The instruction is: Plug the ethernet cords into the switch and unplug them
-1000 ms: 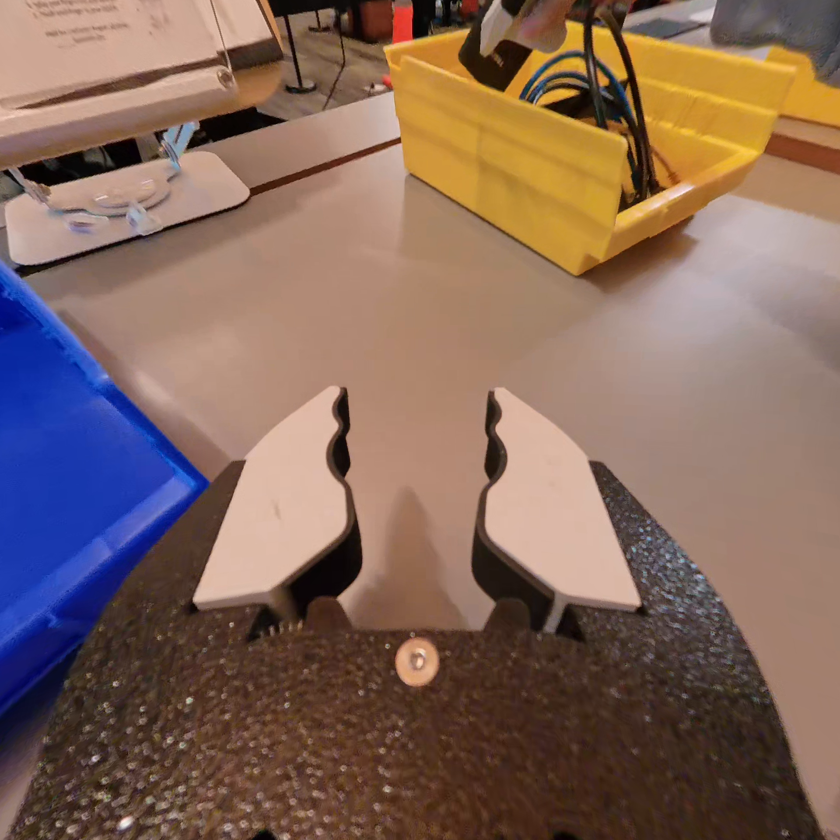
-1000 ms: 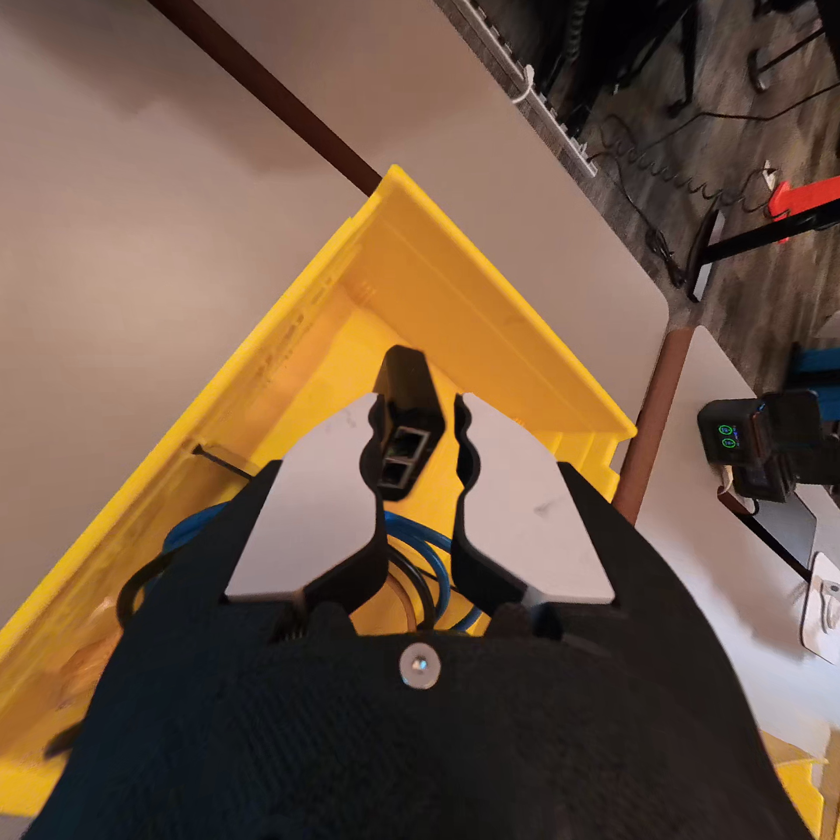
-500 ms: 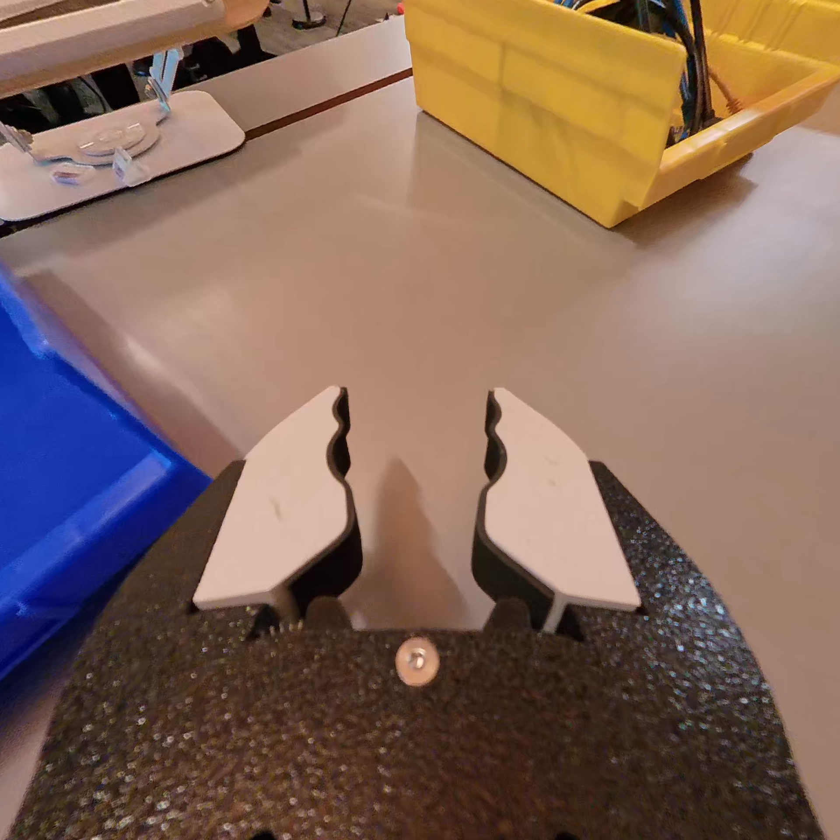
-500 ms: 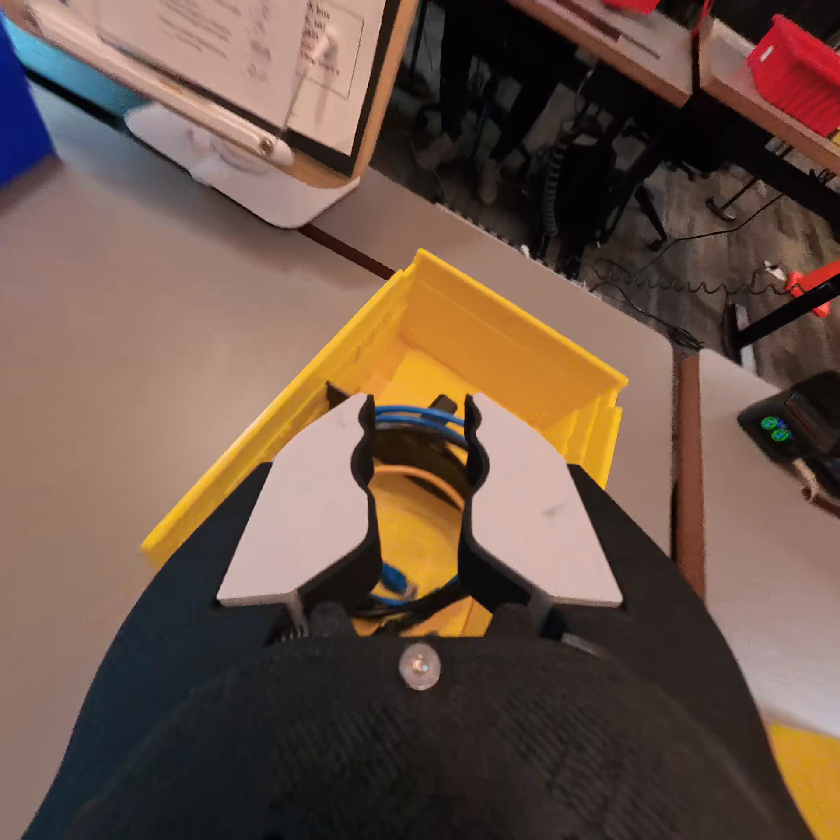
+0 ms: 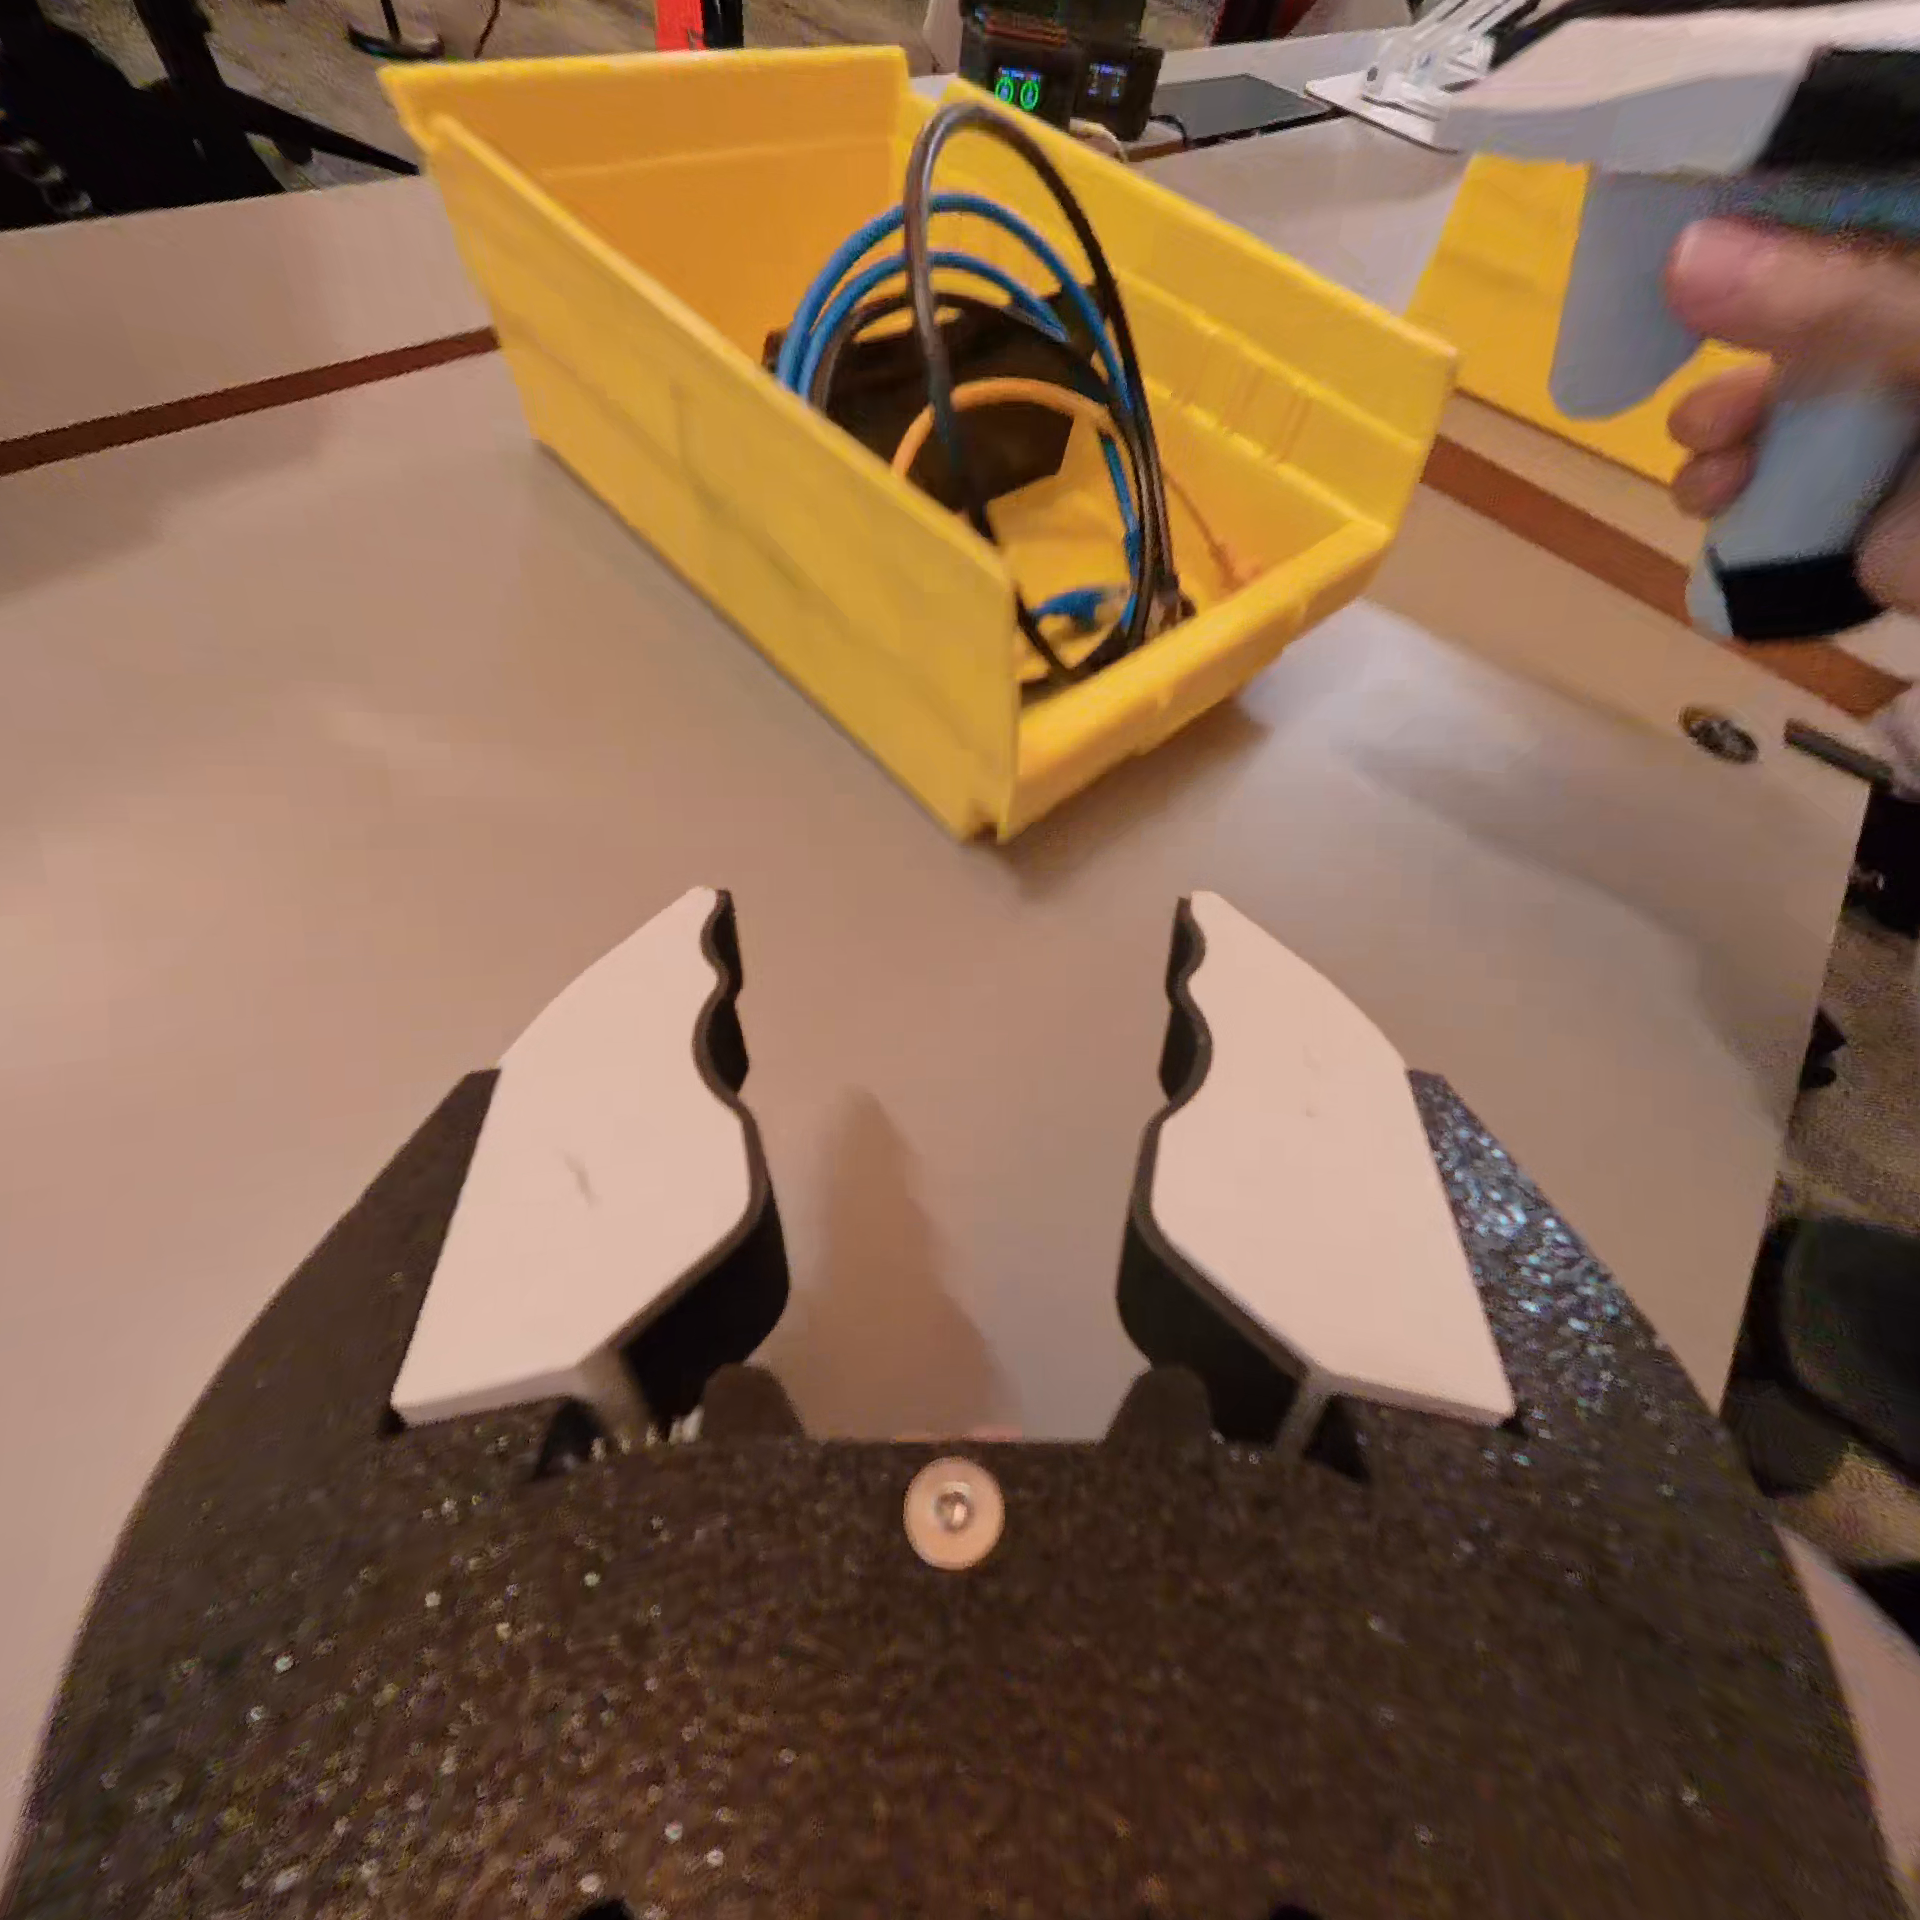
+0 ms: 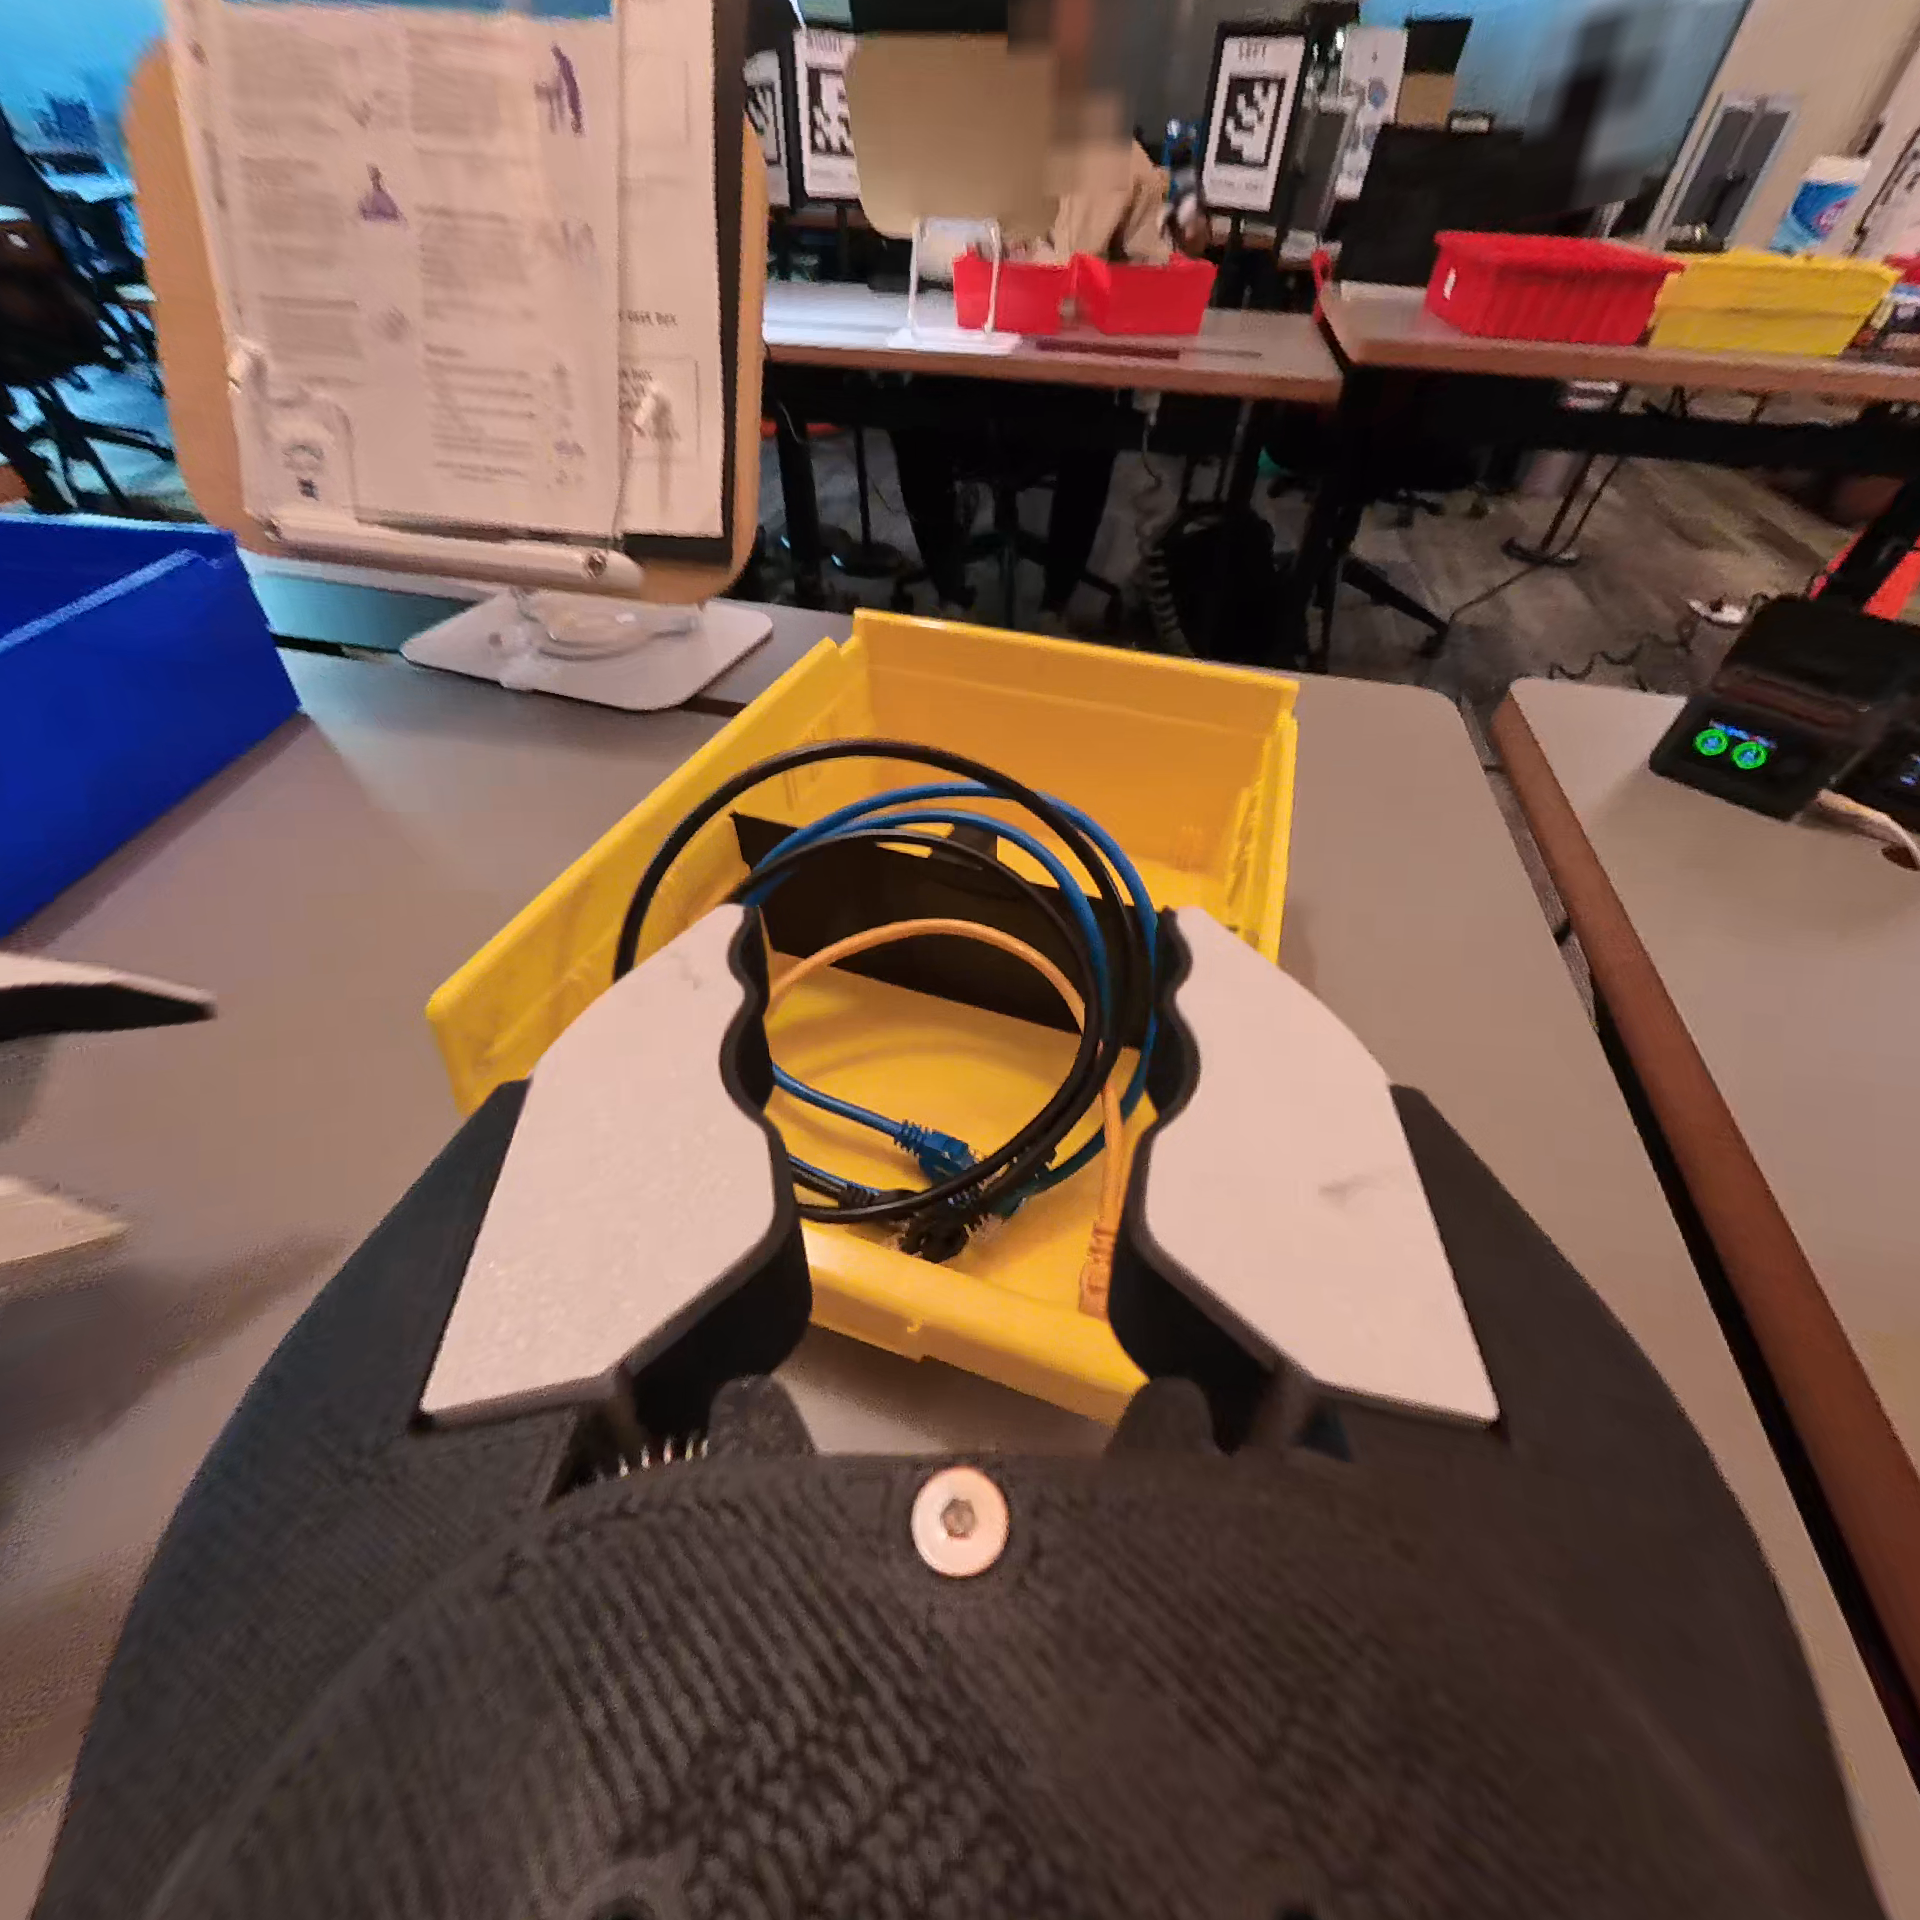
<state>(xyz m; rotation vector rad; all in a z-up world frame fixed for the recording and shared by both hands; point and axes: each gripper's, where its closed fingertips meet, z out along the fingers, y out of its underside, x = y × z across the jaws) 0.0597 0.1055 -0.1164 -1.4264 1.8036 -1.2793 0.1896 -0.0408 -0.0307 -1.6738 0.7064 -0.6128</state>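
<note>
The ethernet cords (image 6: 935, 1039) all lie coiled in the yellow bin (image 6: 1081, 717): two blue, one black and one orange loop, as far as I can count, with their free plugs resting on the bin floor right between and just ahead of my right gripper's (image 6: 958, 940) fingers. The switch (image 6: 894, 914), a black box, leans against the bin's far wall beyond the fingers, behind the loops. From here I cannot tell whether any cord is seated in a port; the plug ends I can see are loose.

My right fingers are spread apart and hold nothing, hovering over the bin's near lip. My left gripper (image 5: 956, 925) is also released and empty, low over the bare counter (image 5: 312, 779), with the bin well ahead of its fingers and slightly to the right. In the left wrist view a hand (image 5: 1808, 343) grips the right tool's handle at the upper right.

I judge that either the job has not yet begun or its parts are already put away; the pictures alone do not settle which.

A blue bin (image 6: 114, 686) and a document stand (image 6: 457, 312) sit off to the left of the right fingers.
</note>
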